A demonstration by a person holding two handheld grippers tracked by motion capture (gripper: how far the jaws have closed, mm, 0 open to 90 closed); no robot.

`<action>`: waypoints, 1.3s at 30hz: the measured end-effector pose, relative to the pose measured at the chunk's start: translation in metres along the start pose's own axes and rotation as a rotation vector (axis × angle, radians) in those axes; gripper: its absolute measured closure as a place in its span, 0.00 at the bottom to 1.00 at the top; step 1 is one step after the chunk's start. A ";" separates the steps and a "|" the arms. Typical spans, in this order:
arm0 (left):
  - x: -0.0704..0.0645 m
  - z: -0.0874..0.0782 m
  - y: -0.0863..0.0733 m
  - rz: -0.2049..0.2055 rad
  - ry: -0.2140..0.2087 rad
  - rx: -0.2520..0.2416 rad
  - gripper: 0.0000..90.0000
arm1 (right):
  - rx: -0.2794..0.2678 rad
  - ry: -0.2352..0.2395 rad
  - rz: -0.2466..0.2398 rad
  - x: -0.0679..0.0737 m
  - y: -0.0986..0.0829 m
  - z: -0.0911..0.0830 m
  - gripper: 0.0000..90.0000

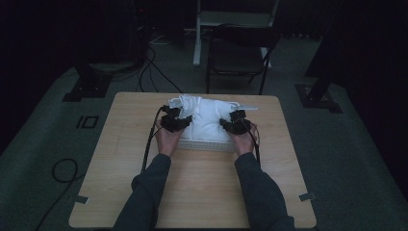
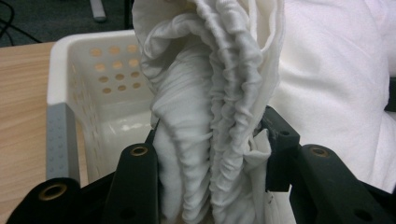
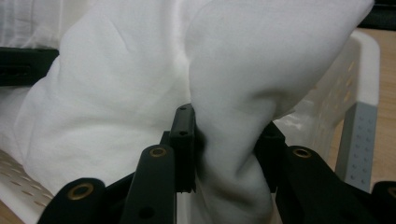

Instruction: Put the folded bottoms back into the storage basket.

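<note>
White cloth [image 1: 208,118] heaped crosswise in the basket [image 1: 207,144], each end clamped by left gripper [image 1: 179,121] and right gripper [image 1: 230,124].

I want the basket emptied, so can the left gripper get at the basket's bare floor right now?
Probably not: the left gripper is shut on bunched white cloth, and that cloth hangs between it and the basket floor.
</note>
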State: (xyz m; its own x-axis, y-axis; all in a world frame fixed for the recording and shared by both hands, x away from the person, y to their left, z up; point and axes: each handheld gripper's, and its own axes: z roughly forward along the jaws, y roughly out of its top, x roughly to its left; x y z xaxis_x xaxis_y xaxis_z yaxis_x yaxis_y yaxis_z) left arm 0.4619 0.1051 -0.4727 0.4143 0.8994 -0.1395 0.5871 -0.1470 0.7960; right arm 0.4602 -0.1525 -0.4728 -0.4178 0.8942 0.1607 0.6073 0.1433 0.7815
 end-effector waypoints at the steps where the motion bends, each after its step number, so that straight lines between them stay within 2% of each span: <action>1: 0.000 0.001 -0.002 -0.003 -0.001 0.004 0.64 | 0.004 -0.004 -0.003 0.000 -0.001 0.001 0.76; 5: -0.001 0.005 -0.008 -0.023 0.003 0.036 0.64 | 0.027 -0.021 -0.013 0.001 -0.006 0.004 0.75; 15: -0.001 0.009 -0.016 -0.037 0.027 0.080 0.63 | 0.070 -0.054 -0.042 0.006 -0.013 0.011 0.75; 20: -0.002 0.011 -0.019 -0.029 0.032 0.102 0.62 | 0.095 -0.076 -0.061 0.010 -0.014 0.011 0.75; 23: -0.002 0.011 -0.021 -0.036 0.041 0.113 0.59 | 0.108 -0.088 -0.062 0.010 -0.014 0.011 0.75; 25: -0.002 0.010 -0.021 -0.039 0.061 0.113 0.54 | 0.119 -0.097 -0.064 0.010 -0.015 0.011 0.74; 27: -0.001 0.008 -0.021 -0.018 0.086 0.102 0.47 | 0.122 -0.111 -0.062 0.009 -0.015 0.011 0.68; 29: 0.002 0.002 -0.021 -0.013 0.106 0.065 0.40 | 0.119 -0.136 -0.065 0.007 -0.015 0.010 0.59; 31: 0.007 -0.006 -0.020 -0.018 0.096 0.014 0.38 | 0.112 -0.148 -0.073 0.006 -0.014 0.007 0.52; 33: 0.011 -0.014 -0.017 -0.022 0.102 -0.017 0.37 | 0.075 -0.177 -0.087 0.006 -0.013 0.003 0.44; 36: 0.017 -0.021 -0.015 -0.031 0.104 -0.038 0.37 | 0.018 -0.191 -0.097 0.007 -0.010 -0.006 0.41; 39: 0.020 -0.024 -0.015 -0.037 0.107 -0.047 0.38 | -0.009 -0.193 -0.094 0.006 -0.008 -0.012 0.41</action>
State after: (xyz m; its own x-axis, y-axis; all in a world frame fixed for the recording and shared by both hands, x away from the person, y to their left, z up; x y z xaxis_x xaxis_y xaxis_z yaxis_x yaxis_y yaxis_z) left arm 0.4449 0.1348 -0.4729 0.3148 0.9430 -0.1081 0.5666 -0.0953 0.8184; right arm 0.4453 -0.1535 -0.4711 -0.3350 0.9417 -0.0312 0.5654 0.2274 0.7928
